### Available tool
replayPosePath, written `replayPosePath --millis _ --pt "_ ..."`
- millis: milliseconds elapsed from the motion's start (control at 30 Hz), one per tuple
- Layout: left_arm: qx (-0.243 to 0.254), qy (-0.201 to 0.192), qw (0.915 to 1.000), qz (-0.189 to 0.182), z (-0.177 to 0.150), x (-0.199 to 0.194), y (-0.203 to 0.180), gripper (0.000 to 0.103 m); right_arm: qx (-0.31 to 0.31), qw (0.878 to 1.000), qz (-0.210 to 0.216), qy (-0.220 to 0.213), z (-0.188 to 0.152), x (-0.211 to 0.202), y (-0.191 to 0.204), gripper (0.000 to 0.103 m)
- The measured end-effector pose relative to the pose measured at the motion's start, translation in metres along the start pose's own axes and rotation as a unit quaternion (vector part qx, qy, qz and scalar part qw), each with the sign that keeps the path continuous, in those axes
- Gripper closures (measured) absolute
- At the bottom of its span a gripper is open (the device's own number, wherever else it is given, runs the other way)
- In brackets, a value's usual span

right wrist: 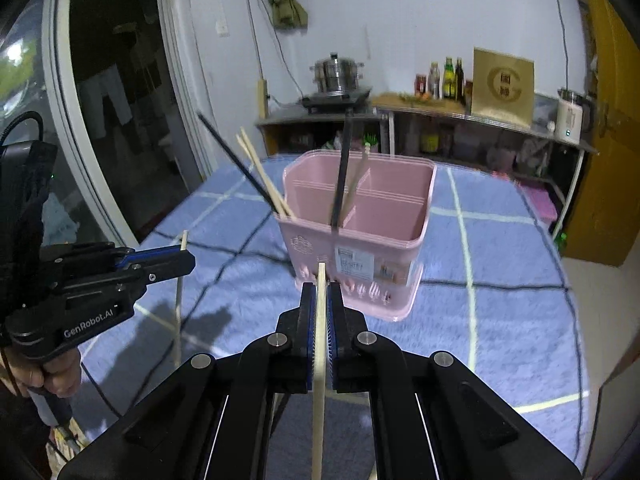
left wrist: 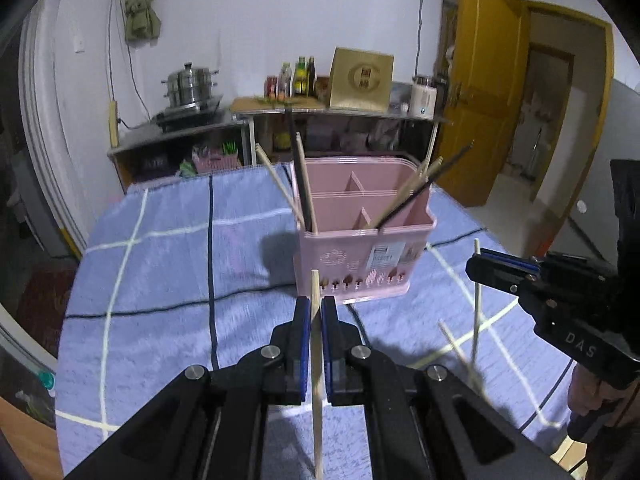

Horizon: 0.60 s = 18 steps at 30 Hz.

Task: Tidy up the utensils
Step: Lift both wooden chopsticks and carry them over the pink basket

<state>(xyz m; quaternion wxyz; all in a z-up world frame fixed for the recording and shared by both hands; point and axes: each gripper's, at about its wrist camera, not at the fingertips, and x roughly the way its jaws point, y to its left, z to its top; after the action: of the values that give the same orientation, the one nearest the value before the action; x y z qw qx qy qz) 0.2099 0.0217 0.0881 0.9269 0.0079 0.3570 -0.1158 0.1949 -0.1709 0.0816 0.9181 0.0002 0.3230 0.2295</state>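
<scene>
- Left wrist view: left gripper [left wrist: 316, 308] pinched nearly closed around a pale wooden chopstick [left wrist: 317, 360], stick running almost straight up between the blue pads [left wrist: 305, 344], tip poking out just above them.
- Right wrist view, same story: right gripper [right wrist: 321, 294] squeezed down on its own light chopstick [right wrist: 319, 360], held upright, top end sitting in front of the holder's label.
- Pink utensil caddy [left wrist: 362, 240] dead ahead on the blue checked tablecloth [left wrist: 172, 256], divided into compartments, already loaded with black and wooden chopsticks leaning out both near corners.
- One more loose wooden chopstick [left wrist: 460, 354] lying on the cloth near the right gripper in the left view, so probably not the last round.
- Looks like the carry-and-drop step: both sticks lifted, neither over the caddy rim yet.
- For a clean drop, best to raise each stick until its bottom end clears the rim, then centre over one compartment rather than a divider.
- Worth steering away from the leaning sticks; bumping those could lever them out or tip the light plastic caddy.
- Going one hand at a time probably smarter, since both grippers sit close together in front.
- Lower first, loosen the grip late, otherwise a bounce off the bottom seems likely.
</scene>
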Motion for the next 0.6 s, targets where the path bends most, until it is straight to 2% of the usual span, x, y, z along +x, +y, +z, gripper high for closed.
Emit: replayPosePath --millis 267,600 --pt "-0.001 -0.025 0.9996 -0.014 0.012 -0.024 -0.007 0.098 -0.006 1.000 -0.001 -0.027 0.008 -0.022 0.003 0.098" --pt "0.005 -0.016 0.9996 -0.021 0.001 -0.028 -0.013 0.098 -0.019 1.000 -0.003 -0.022 -0.003 -0.029 0.003 0.098"
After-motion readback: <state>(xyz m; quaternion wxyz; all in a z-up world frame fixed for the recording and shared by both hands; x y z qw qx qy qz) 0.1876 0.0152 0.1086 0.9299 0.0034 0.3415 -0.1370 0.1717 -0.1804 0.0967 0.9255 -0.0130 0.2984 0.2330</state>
